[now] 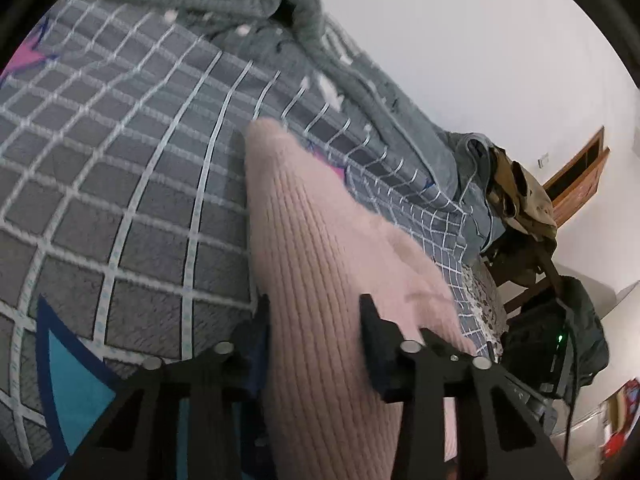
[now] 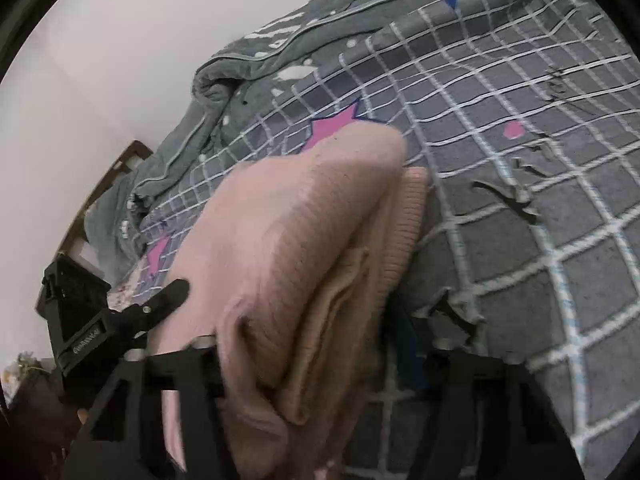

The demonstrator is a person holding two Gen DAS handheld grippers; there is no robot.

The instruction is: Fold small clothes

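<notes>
Sweater [image 1: 320, 280], pink and knitted, hung over the bed [image 1: 120, 200], running toward twelve o'clock. Left tongs [image 1: 314, 320] pinched its edge. Right tongs [image 2: 308, 332] pinched bunched folds. It looked soft, light and floppy, so corners seemed best to hold.

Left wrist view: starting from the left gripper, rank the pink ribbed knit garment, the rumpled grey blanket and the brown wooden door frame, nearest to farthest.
1. Pink ribbed knit garment: between the fingers of the left gripper, stretching away over the checked bed cover.
2. Rumpled grey blanket: bunched along the bed's far edge, top centre.
3. Brown wooden door frame: on the white wall past the bed, far right.
</notes>
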